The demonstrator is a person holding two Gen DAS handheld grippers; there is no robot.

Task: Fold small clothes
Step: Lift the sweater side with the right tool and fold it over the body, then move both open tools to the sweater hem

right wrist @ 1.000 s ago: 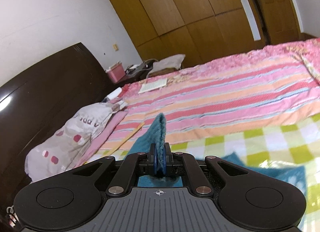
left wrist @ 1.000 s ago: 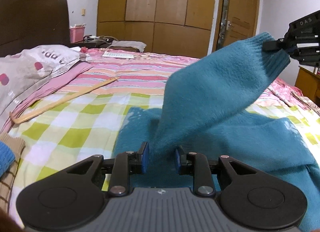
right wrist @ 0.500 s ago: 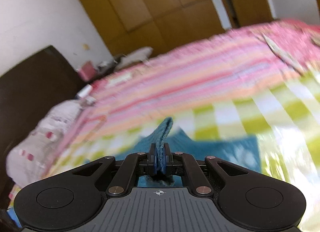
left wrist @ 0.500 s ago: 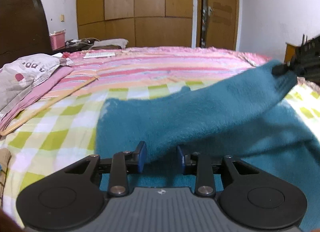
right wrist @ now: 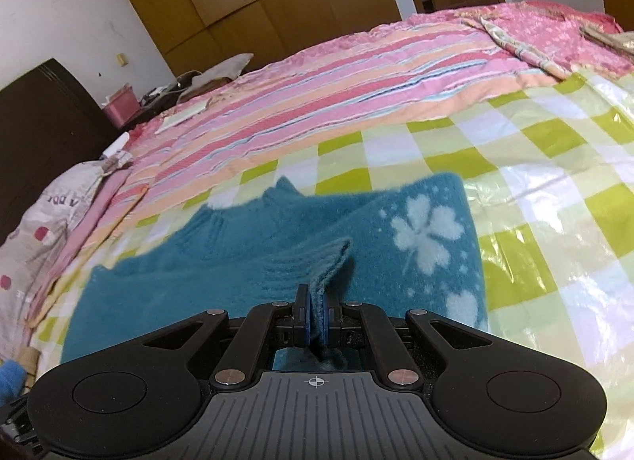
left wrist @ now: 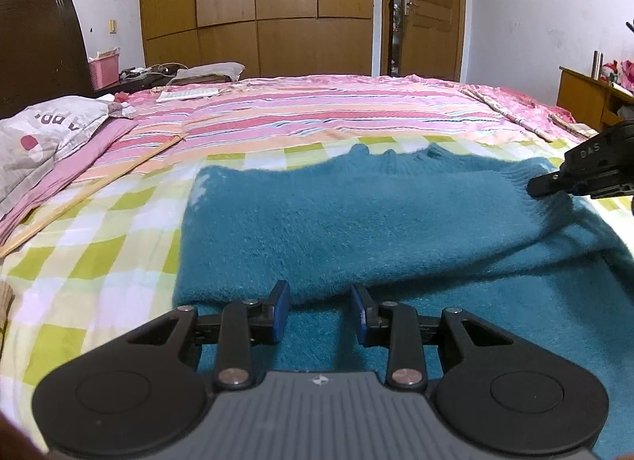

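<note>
Right gripper (right wrist: 314, 315) clamped on sweater (left wrist: 356, 218) cuff, sleeve now lowered flat across body; left gripper (left wrist: 319, 311) jaws just parted, fabric loose between them – sleeve fold nearly laid

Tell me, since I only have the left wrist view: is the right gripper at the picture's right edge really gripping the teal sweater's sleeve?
Observer: Yes. In the right wrist view, the right gripper is shut on the ribbed cuff, with fabric pinched between its pads.
Operator: Any pattern on the sweater? I see almost plain teal.
Observer: The sweater has a white clover knitted in, to the right of the cuff.
Operator: Is the cuff lying flat?
Observer: No. It stands on edge in the jaws, above the sweater's body.
</note>
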